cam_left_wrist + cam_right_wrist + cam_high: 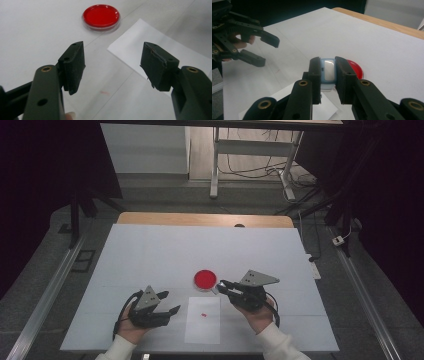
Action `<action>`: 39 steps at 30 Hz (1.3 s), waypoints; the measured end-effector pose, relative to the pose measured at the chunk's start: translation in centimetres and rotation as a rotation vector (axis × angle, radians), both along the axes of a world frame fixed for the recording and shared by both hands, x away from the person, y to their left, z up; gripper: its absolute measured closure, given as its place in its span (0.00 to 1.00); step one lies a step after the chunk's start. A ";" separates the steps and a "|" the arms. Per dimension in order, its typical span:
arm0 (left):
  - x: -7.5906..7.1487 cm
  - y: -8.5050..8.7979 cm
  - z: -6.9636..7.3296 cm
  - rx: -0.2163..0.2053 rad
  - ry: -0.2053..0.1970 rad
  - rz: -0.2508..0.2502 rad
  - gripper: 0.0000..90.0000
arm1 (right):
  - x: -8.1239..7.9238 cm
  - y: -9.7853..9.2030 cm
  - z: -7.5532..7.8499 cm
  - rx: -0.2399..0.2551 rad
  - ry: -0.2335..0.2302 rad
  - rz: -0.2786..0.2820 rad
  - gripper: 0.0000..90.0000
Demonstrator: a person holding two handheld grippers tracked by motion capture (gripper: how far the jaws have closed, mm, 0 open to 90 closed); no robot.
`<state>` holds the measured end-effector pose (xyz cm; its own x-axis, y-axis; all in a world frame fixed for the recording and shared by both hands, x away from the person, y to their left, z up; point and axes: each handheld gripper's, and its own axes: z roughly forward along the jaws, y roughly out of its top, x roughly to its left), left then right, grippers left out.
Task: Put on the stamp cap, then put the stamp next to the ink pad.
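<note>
Right tool (328,82) is clamped on a small blue-and-white object (328,70), can't tell what, just at 4 o'clock of the red dish (205,279). Left tool (112,67) gapes empty at 8 o'clock. Tiny red mark on paper sheet (202,320); goal unclear, so most looks left.

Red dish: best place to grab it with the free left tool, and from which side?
Grip the red dish across its low rim, coming straight down from above with the jaws spread wider than the disc. It is round, shallow and lies flat on the table, so a sideways approach offers little wall to catch. The left tool is open; come from its near-left, away from the right tool.
</note>
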<state>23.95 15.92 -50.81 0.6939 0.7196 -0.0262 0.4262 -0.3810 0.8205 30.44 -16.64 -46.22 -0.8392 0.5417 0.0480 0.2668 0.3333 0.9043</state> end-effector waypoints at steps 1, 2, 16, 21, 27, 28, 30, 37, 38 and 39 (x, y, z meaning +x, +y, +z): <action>-0.1 0.3 0.0 -0.002 0.001 0.005 0.40 | 0.0 0.0 0.0 0.001 -0.002 0.000 0.83; -0.2 0.6 0.0 -0.004 0.001 0.012 0.40 | 0.1 -0.1 0.0 0.000 -0.004 -0.002 0.83; -1.5 3.2 -0.3 -0.009 0.015 0.056 0.39 | 0.6 -0.7 0.4 -0.006 -0.036 -0.010 0.83; -1.4 3.2 -0.3 -0.007 0.014 0.055 0.39 | 0.7 -0.8 0.5 -0.011 -0.043 -0.013 0.83; -1.2 3.1 -0.4 -0.006 0.019 0.064 0.39 | 1.2 -0.8 0.6 -0.022 -0.047 -0.030 0.83; -1.2 3.1 -0.4 -0.004 0.020 0.064 0.39 | 1.3 -0.7 0.7 -0.020 -0.048 -0.034 0.83; -1.2 3.1 -0.5 -0.005 0.024 0.066 0.39 | 1.6 -0.8 0.8 -0.026 -0.052 -0.043 0.83; -1.1 3.1 -0.5 -0.005 0.023 0.077 0.39 | 2.8 -0.9 0.8 -0.051 -0.048 -0.085 0.83; -1.1 3.2 -0.5 -0.005 0.023 0.078 0.39 | 2.9 -0.9 0.8 -0.052 -0.044 -0.088 0.83; -1.1 3.2 -0.5 -0.004 0.023 0.082 0.39 | 3.1 -0.9 0.8 -0.055 -0.043 -0.090 0.83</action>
